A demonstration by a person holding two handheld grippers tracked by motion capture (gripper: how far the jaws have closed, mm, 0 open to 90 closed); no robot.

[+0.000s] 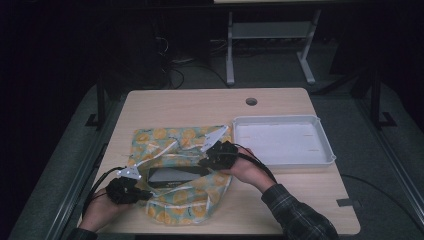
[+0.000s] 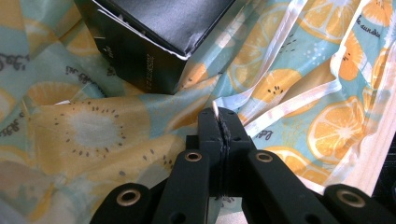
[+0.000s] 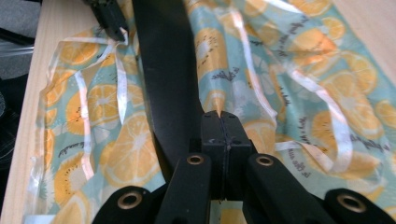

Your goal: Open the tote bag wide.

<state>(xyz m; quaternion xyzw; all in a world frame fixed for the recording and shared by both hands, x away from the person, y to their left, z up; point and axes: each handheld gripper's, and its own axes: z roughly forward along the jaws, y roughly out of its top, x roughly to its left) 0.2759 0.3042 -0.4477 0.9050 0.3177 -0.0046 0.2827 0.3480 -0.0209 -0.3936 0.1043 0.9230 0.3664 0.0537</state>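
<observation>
- While both my tongs are clenched on the citrus-print wrapping sheet [image 1: 175, 200], it lies across the near left of the wooden table [image 1: 200, 102], with a black box [image 1: 172, 176] resting in its middle.
- My left gripper [image 2: 218, 113] pinches an edge of the sheet, its jaws closed with a sliver of material between them, close to the box's corner.
- My right gripper [image 3: 219, 116] does likewise at the opposite edge, beside the box's long side.
- I judge the sheet light, thin and glossy, likely slippery and easy to crease or tear, so I hold by its edges.
- I judge the box stiff and light, its torn rim fragile.
- An empty white tray [image 1: 320, 122] sits to the right.
</observation>
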